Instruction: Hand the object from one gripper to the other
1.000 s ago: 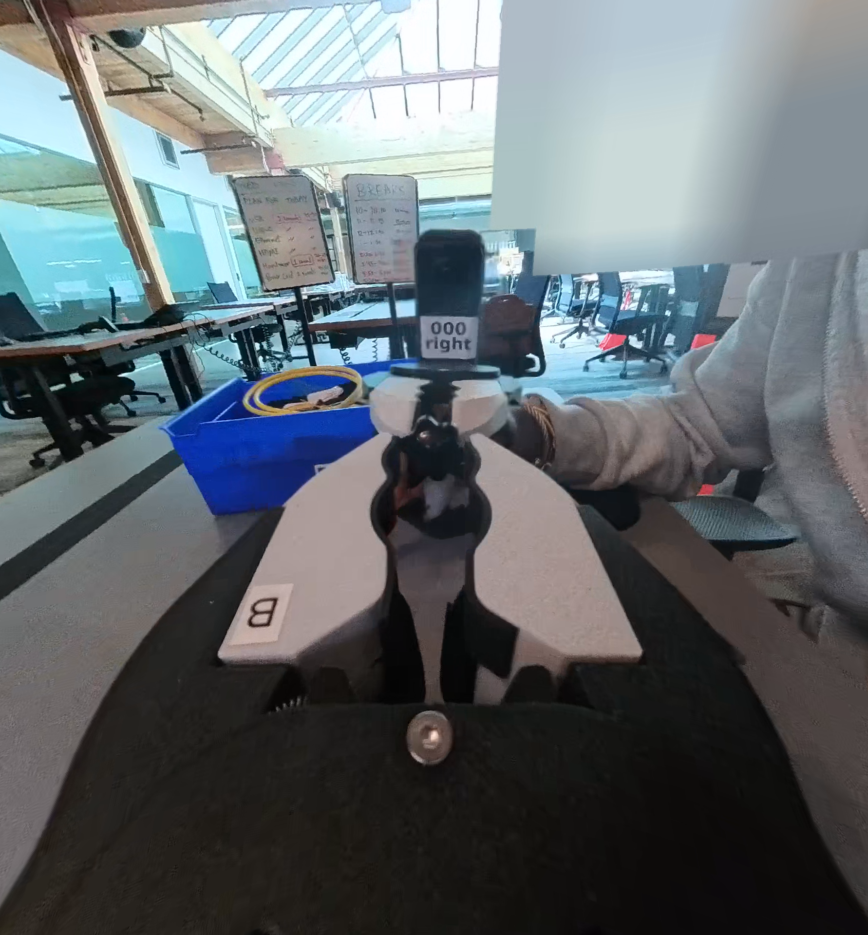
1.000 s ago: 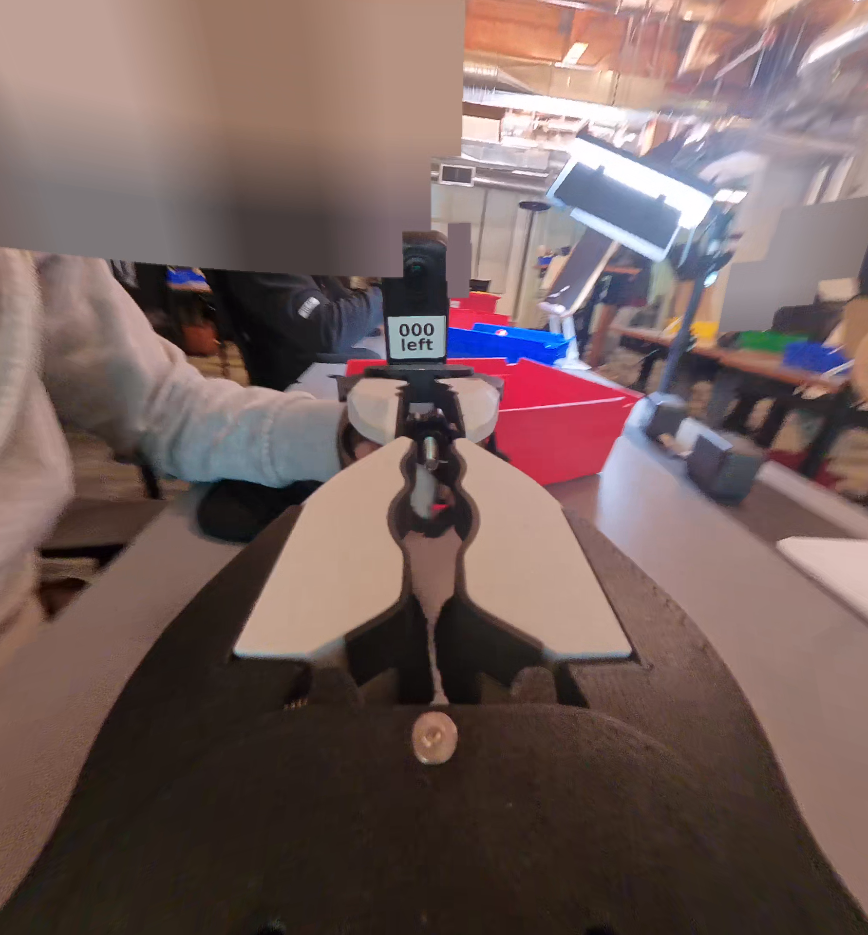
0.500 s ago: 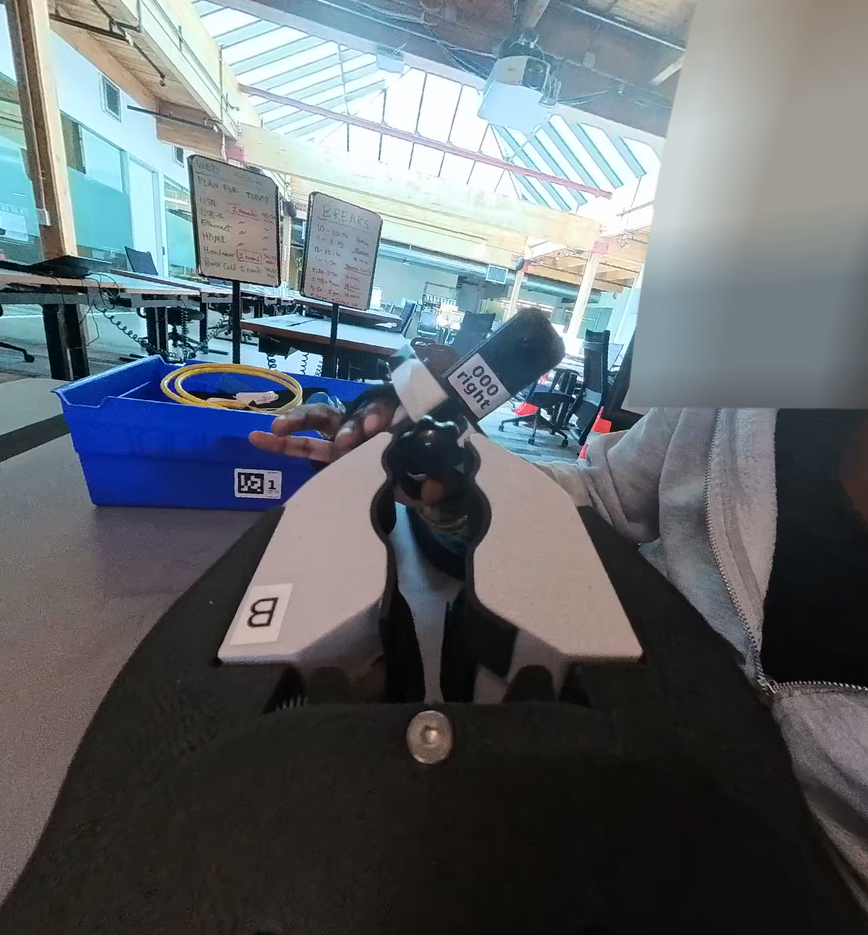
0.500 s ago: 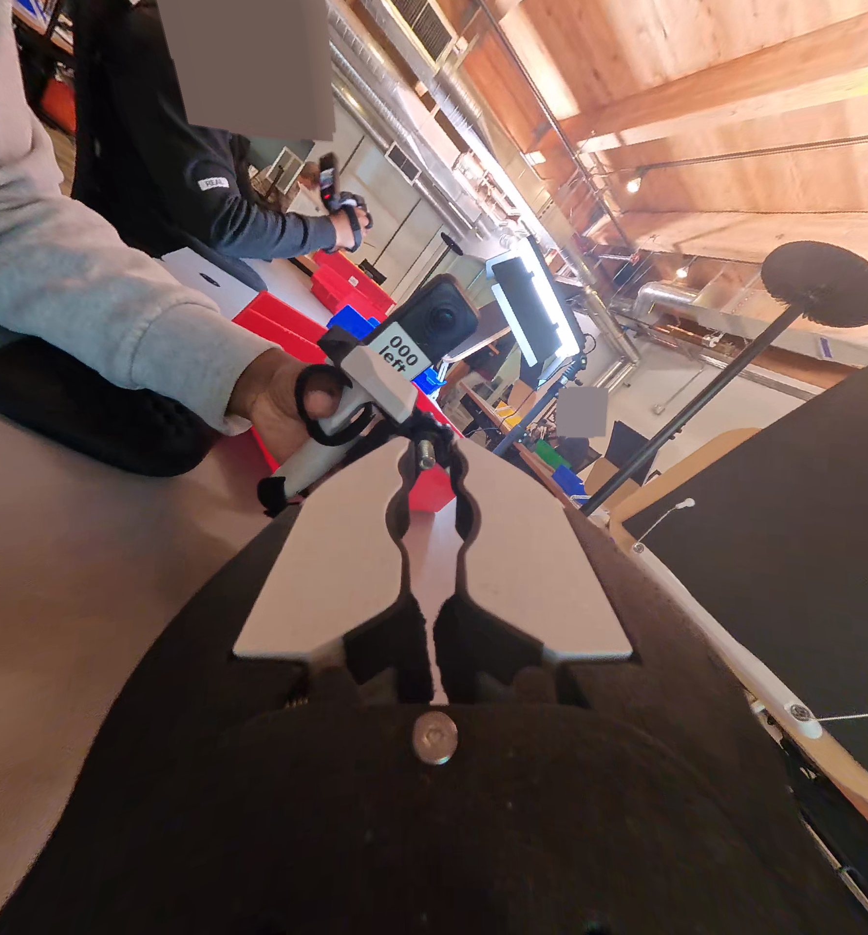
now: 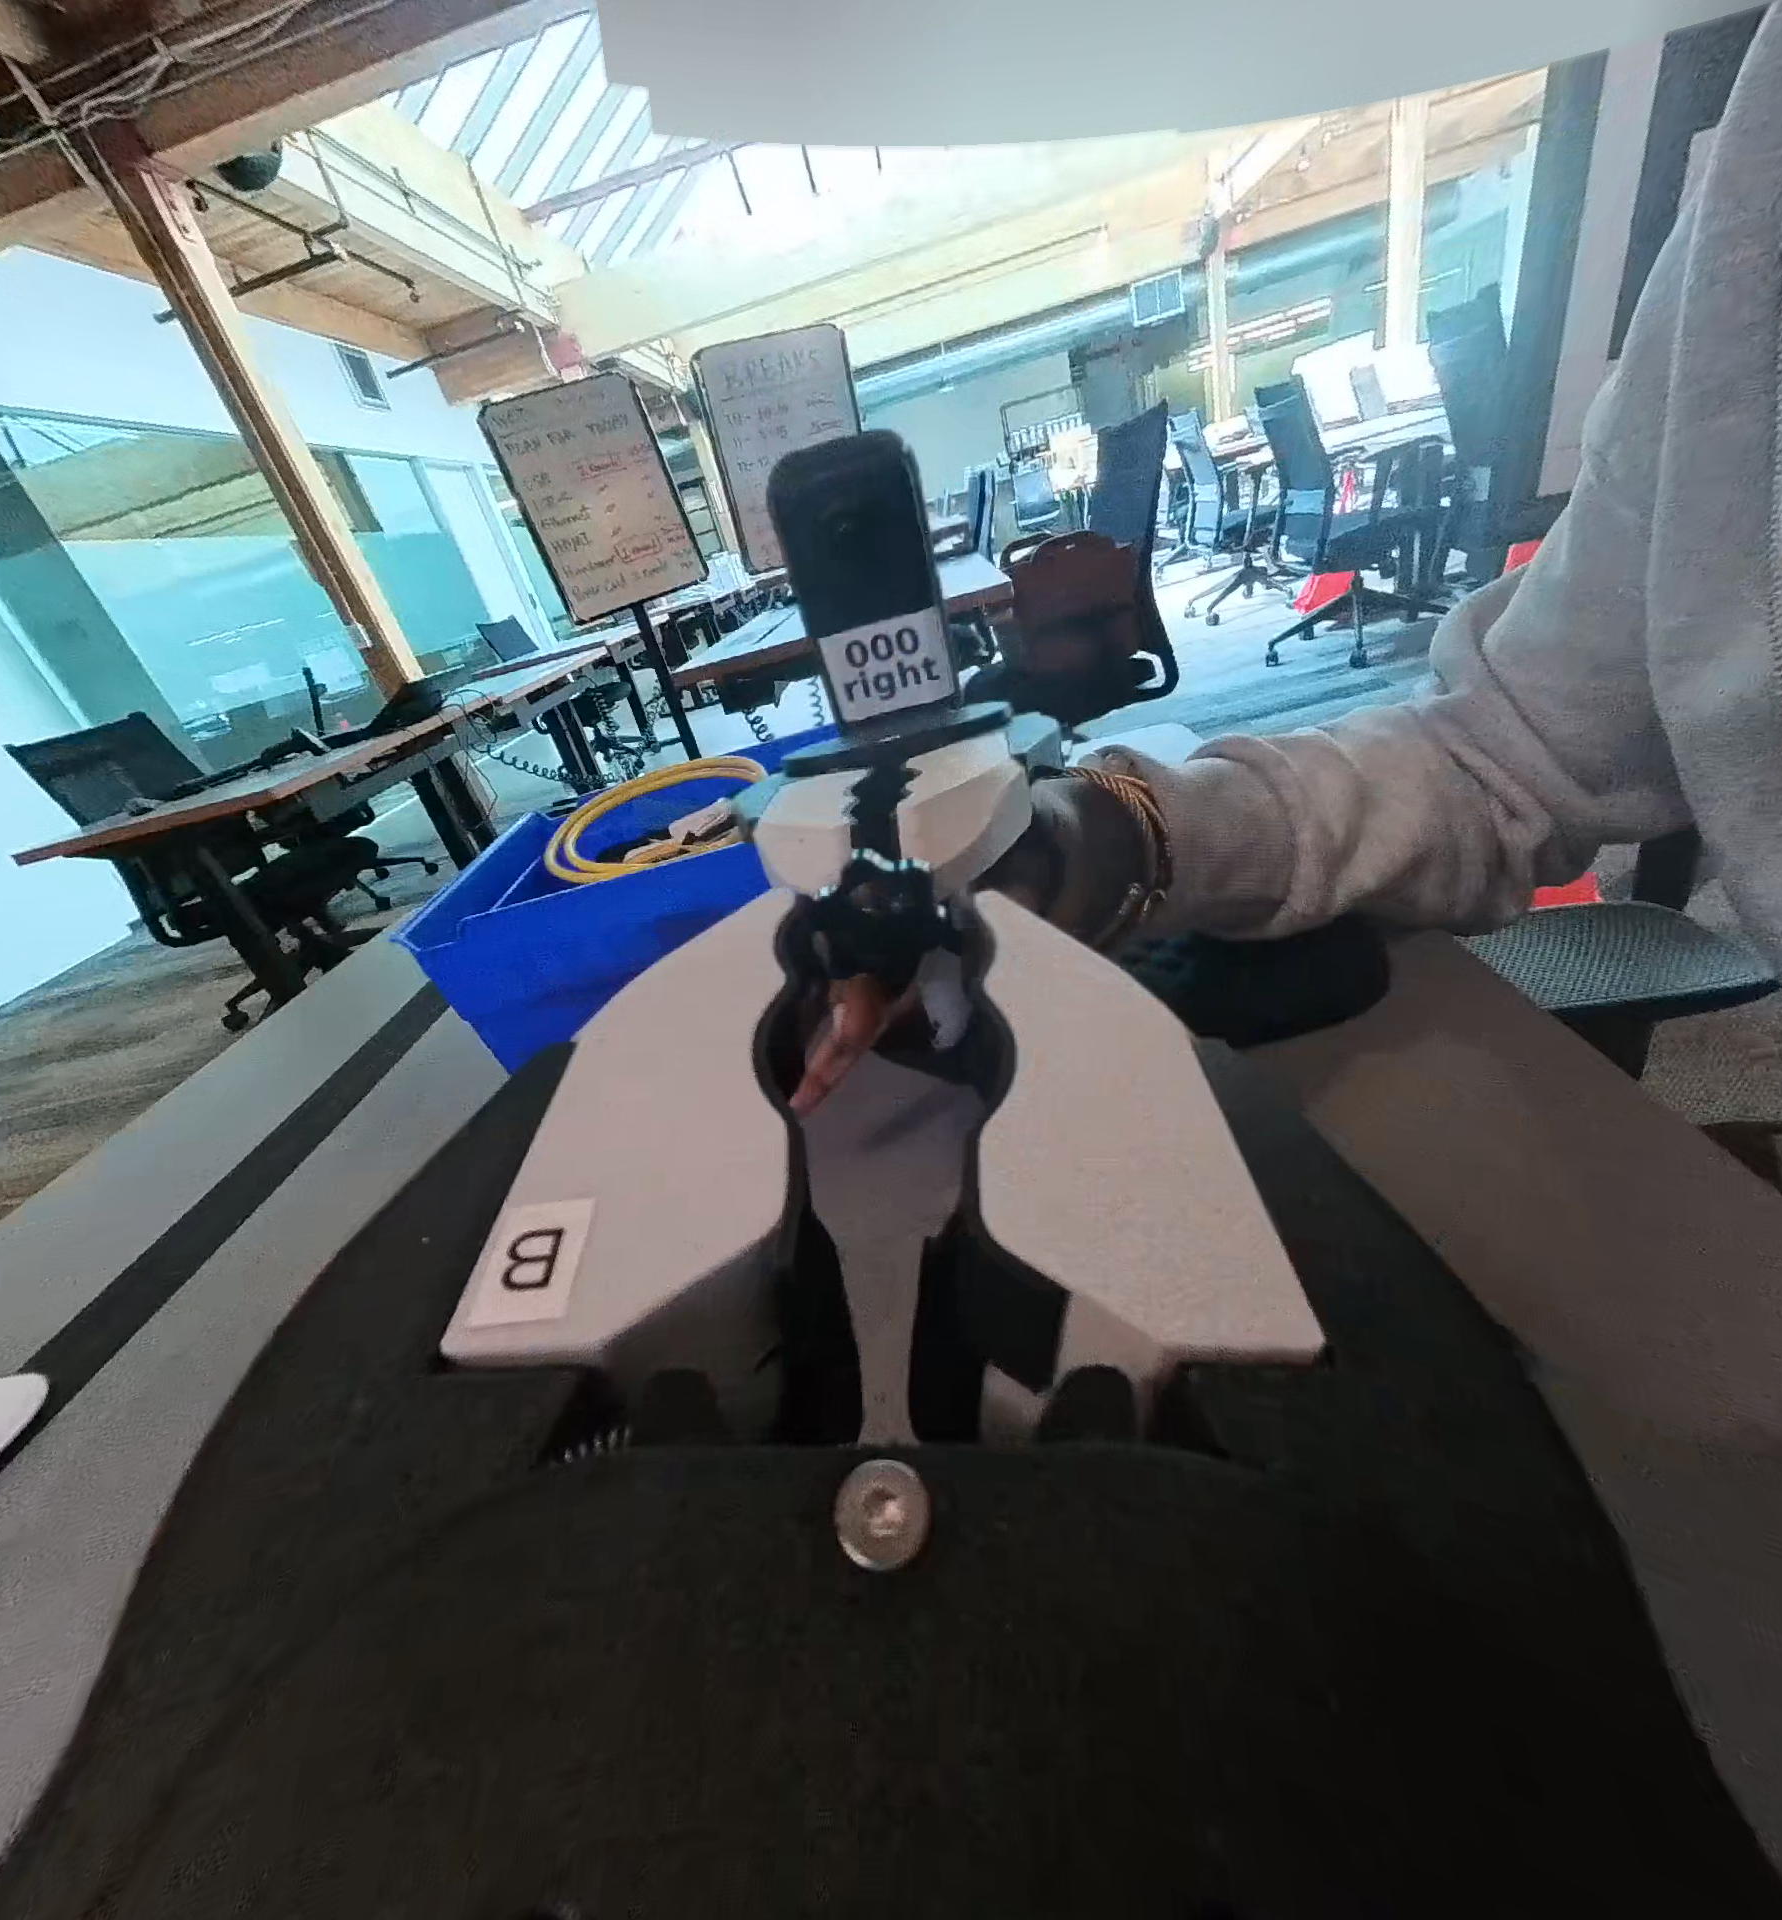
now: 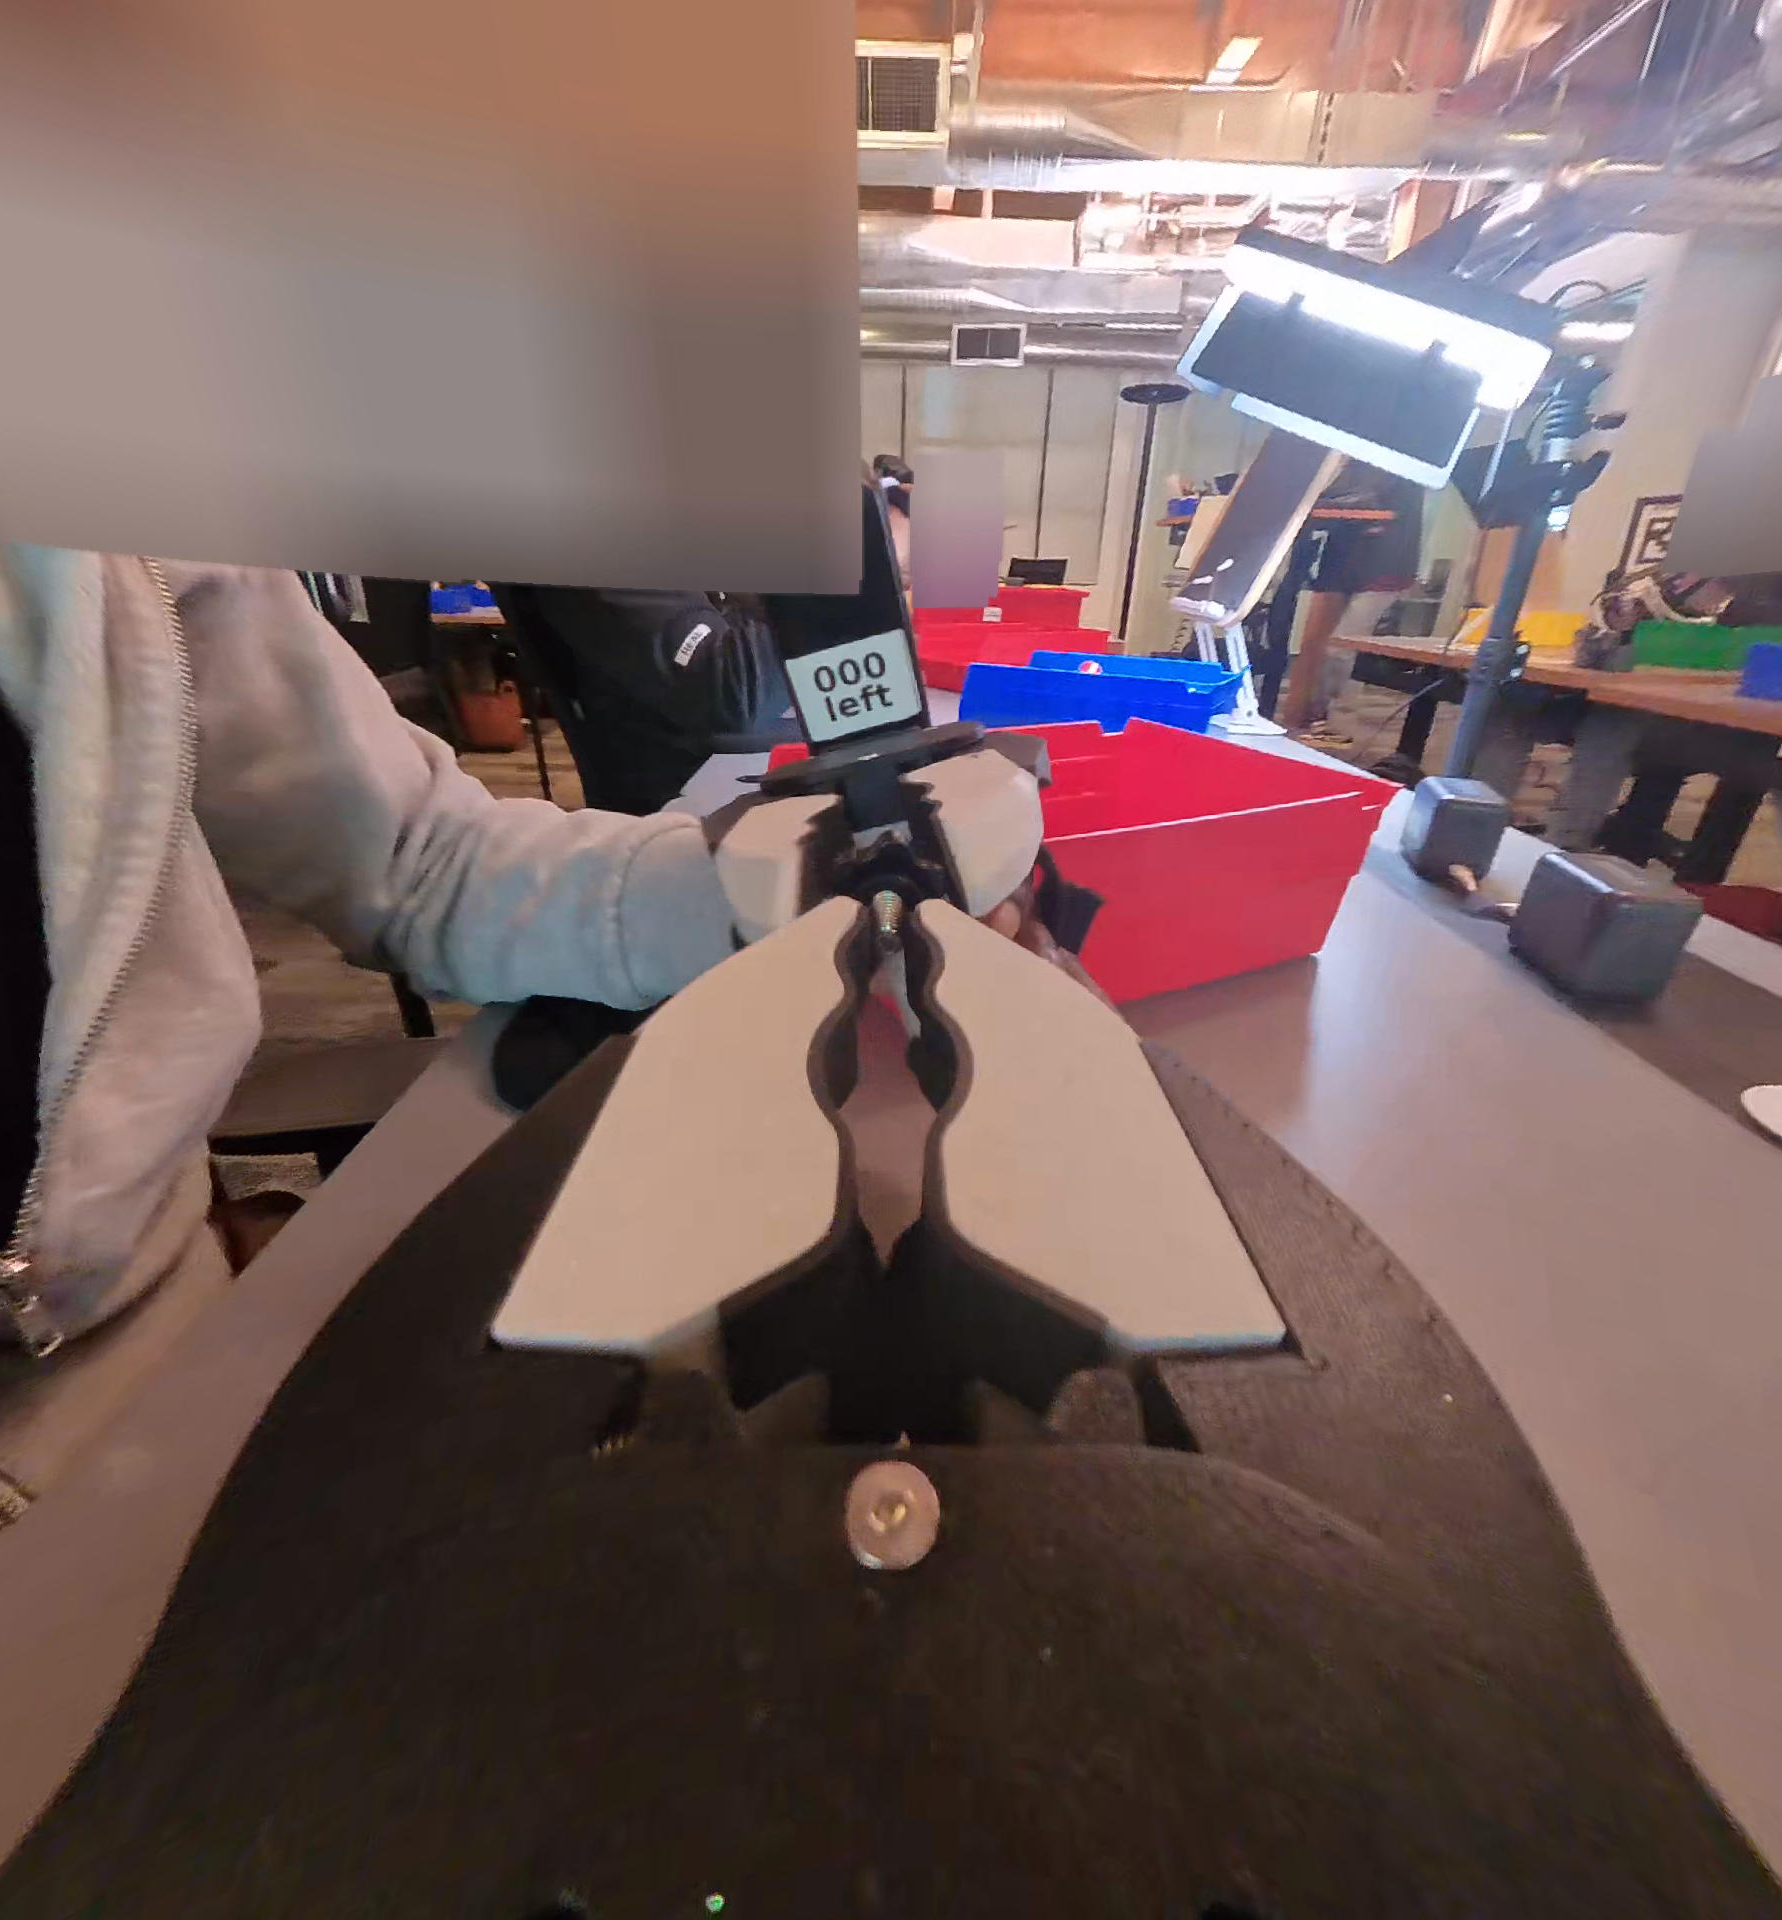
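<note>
Left jaws: my left gripper (image 5: 879, 927) has its grey fingers drawn in around the head of a black lobed knob with a threaded metal stud (image 5: 869, 906), and the tips look to be pinching it, just above the centre of the left wrist view.
Right jaws: my right gripper (image 6: 887, 920) has only a thin gap left. The metal stud stands between its tips, but I cannot tell whether they press on it.
Task thing: the knob hangs in the air between the two grippers, which face each other nose to nose over the grey table (image 5: 1489, 1195).
Hands: a person's arm in a light grey fleece sleeve (image 5: 1386, 831) reaches in from the right of the left view to the far gripper.
Left view, background: a blue plastic bin (image 5: 554, 935) sits on the table left of centre, with a coil of yellow cable (image 5: 648, 821) inside.
Right view, background: a red plastic bin (image 6: 1209, 873) stands right of centre, and two dark grey blocks (image 6: 1604, 925) lie further right.
</note>
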Action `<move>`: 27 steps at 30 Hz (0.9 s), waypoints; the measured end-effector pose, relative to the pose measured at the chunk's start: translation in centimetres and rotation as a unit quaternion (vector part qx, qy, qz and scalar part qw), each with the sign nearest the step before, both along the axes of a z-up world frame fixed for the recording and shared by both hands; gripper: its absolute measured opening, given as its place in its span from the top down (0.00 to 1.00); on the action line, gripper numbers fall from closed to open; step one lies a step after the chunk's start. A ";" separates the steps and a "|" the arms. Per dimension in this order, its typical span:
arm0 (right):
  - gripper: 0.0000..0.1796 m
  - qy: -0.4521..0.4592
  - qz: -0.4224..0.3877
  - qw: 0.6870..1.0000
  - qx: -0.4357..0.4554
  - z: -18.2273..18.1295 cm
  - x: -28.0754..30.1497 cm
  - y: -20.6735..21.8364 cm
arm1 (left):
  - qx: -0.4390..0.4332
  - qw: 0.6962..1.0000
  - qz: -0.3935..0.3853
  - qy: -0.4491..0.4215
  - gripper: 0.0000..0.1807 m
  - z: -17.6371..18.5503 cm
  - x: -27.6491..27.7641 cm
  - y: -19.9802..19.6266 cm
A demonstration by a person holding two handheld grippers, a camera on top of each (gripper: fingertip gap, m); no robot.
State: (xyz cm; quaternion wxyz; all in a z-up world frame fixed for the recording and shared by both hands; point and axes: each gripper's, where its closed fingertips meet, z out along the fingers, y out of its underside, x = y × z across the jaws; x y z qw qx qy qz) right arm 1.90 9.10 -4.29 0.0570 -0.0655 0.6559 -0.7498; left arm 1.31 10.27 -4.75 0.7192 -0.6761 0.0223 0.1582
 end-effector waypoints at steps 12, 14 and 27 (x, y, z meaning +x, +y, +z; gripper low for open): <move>0.88 0.285 -0.128 0.949 -0.025 0.6 0.2 -0.2 | 0.089 0.977 -0.077 -0.179 0.87 2.0 0.0 -1.0; 0.89 0.317 -0.144 0.937 -0.042 1.2 0.4 -0.1 | 0.084 0.975 -0.078 -0.189 0.87 1.7 -0.1 -1.0; 0.97 0.227 -0.103 0.968 -0.018 0.8 0.3 -0.2 | 0.045 0.996 -0.038 -0.070 0.78 0.9 0.3 -0.2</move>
